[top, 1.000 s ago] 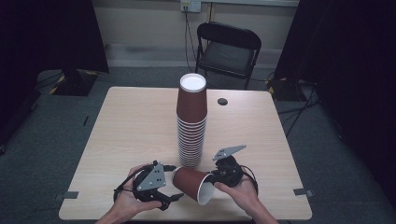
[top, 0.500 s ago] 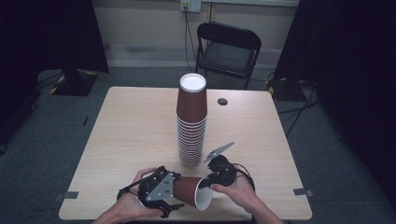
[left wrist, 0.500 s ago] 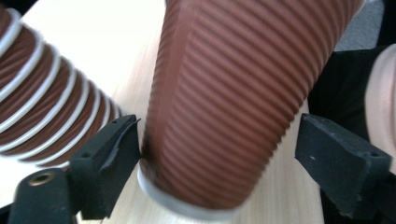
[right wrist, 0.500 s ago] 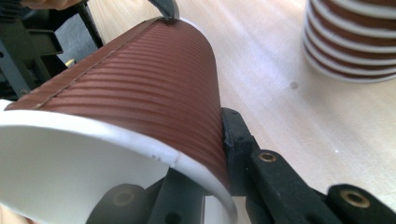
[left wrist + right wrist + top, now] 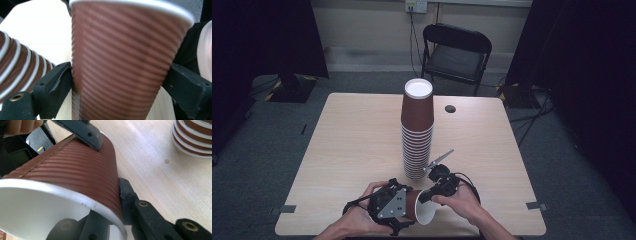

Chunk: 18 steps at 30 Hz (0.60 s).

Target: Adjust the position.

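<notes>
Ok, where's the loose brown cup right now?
In the high view the brown cup lies sideways at the table's near edge, gripped between both hand-held grippers, just in front of the cup stack.

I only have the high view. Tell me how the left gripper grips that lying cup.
Observer: In the left gripper view, the left gripper has one jaw pressed on each side of the cup, against its ribbed wall.
Operator: Now report the right gripper.
Observer: In the right gripper view, the right gripper pinches the rim, with one jaw inside the white mouth and the other outside on the wall.
Operator: Check the gap to the stack.
Observer: The right gripper view shows bare table between the cup and the lowest rims of the stack. They do not touch.
</notes>
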Each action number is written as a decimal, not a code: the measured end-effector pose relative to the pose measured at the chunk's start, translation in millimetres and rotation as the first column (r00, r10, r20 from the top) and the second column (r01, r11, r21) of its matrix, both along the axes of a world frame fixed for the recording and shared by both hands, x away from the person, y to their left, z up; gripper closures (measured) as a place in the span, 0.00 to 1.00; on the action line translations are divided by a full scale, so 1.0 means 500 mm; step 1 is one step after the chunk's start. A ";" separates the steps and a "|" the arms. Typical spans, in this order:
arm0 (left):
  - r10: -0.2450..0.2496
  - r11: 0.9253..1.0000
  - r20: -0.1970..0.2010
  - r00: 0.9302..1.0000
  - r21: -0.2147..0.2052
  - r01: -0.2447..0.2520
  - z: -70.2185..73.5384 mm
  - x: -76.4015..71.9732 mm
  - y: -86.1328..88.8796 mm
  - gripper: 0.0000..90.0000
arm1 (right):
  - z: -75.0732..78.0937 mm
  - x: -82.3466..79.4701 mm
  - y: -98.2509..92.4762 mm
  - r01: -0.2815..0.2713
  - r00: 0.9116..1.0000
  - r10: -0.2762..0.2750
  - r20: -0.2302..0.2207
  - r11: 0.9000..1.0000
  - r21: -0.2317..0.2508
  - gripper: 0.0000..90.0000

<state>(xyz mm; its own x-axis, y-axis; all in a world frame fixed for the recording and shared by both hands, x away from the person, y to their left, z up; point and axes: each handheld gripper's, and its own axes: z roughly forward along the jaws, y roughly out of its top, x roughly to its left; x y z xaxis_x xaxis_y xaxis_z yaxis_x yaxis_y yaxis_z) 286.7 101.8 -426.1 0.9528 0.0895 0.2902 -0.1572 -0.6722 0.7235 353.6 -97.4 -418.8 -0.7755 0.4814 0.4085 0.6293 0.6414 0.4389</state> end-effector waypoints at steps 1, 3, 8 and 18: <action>0.001 1.000 -0.004 1.000 -0.022 -0.001 0.004 0.000 -0.002 0.10 | 0.001 0.002 0.001 0.008 1.000 -0.008 -0.004 1.000 0.000 0.96; 0.006 1.000 0.018 1.000 -0.015 -0.005 0.006 -0.003 -0.004 0.09 | 0.002 0.006 0.005 0.009 1.000 -0.009 -0.009 1.000 0.002 0.96; 0.013 1.000 0.045 0.999 -0.021 -0.012 -0.001 -0.009 -0.016 0.07 | 0.003 0.010 0.020 0.016 1.000 -0.017 -0.026 1.000 -0.018 0.96; 0.018 1.000 0.063 0.998 -0.022 -0.017 -0.001 -0.009 -0.014 0.06 | 0.002 0.018 0.044 0.020 0.998 -0.022 -0.060 0.999 -0.041 0.96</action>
